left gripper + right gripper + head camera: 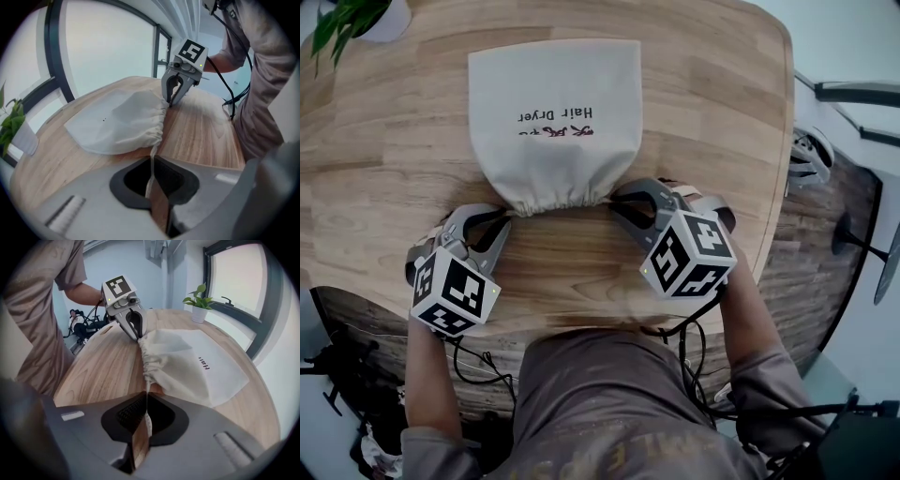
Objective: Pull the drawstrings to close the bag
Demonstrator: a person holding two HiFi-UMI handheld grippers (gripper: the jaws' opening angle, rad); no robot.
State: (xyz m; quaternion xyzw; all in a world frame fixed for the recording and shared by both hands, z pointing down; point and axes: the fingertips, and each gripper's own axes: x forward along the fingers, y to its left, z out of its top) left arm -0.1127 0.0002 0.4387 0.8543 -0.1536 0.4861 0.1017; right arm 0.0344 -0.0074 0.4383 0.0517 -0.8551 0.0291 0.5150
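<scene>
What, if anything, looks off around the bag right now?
Nothing stands out. The bag lies flat on the table, mouth gathered. The left gripper is shut on the left drawstring, the right gripper on the right drawstring, at opposite ends of the mouth.

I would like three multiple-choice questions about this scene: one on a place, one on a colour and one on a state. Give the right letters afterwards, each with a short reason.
1. Where does the plant stand?
A. at a far corner of the table
B. in the middle of the table
C. on the floor

2. What colour is the bag?
A. black
B. off-white
C. blue

3. How do the jaws of the left gripper stand?
A. wide apart and empty
B. shut on a drawstring
C. shut on a cup

Answers:
1 A: the head view shows the plant at the far left corner.
2 B: the cloth is pale cream with dark print.
3 B: the cord runs from the bag's gathered mouth into the closed jaws.
</scene>
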